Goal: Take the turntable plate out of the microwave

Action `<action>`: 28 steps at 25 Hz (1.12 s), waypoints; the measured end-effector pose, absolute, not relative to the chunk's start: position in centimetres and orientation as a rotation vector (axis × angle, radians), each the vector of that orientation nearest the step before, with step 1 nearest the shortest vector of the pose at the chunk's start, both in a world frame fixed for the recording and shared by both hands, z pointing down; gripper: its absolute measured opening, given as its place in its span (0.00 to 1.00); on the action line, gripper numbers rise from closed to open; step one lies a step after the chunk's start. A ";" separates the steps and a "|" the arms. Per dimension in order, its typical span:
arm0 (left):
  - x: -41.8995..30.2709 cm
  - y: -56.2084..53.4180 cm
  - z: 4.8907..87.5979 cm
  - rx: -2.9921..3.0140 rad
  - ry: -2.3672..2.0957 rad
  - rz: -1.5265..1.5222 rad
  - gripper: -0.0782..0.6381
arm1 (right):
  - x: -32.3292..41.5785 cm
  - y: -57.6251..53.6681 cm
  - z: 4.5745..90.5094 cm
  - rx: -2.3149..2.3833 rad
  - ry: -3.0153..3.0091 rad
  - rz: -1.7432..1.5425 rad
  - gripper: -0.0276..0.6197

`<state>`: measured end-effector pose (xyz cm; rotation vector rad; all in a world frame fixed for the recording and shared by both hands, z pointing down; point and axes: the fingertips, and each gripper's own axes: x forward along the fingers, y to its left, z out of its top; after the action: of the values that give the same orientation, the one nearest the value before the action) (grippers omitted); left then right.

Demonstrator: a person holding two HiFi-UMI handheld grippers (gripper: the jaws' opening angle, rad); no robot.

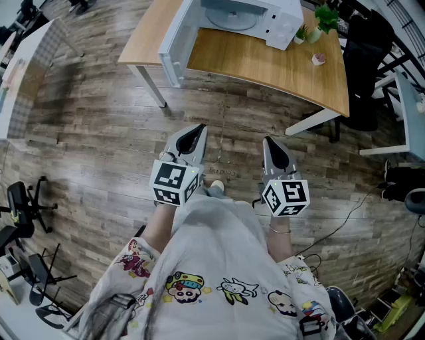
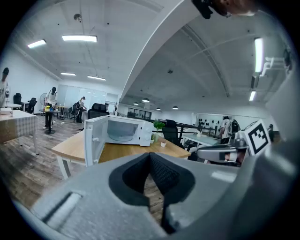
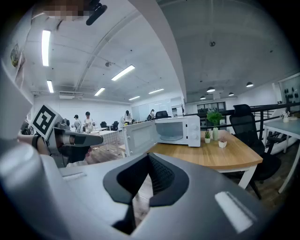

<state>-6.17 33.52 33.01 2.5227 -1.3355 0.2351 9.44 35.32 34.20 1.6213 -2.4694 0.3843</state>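
Two tools, left gripper (image 1: pixel 198 127) and right gripper (image 1: pixel 269 141), both closed with nothing between the jaws, held side by side over the wooden floor (image 1: pixel 99 133), well apart from the table (image 1: pixel 265 63). On the table, a white microwave (image 1: pixel 279 20), door (image 1: pixel 174 40) swung wide. Inside it, the turntable plate (image 1: pixel 229 18), lying flat.

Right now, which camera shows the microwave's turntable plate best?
The head view: the turntable plate shows as a wide oval inside the open microwave. Both gripper views show it smaller and flatter, low in the cavity.
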 end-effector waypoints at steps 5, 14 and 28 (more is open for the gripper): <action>-6.1 33.8 33.2 2.498 -1.356 0.207 0.11 | 10.3 35.4 33.8 1.662 -2.489 0.386 0.05; -5.5 33.4 32.8 2.488 -1.359 0.184 0.15 | 11.3 35.6 33.5 1.661 -2.506 0.394 0.12; -5.1 24.9 33.6 2.474 -1.326 0.169 0.20 | 11.2 27.7 34.8 1.646 -2.490 0.450 0.22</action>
<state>-5.08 24.90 33.63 2.4737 -1.3260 0.1692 11.21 27.69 34.85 1.6456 -2.4898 0.4497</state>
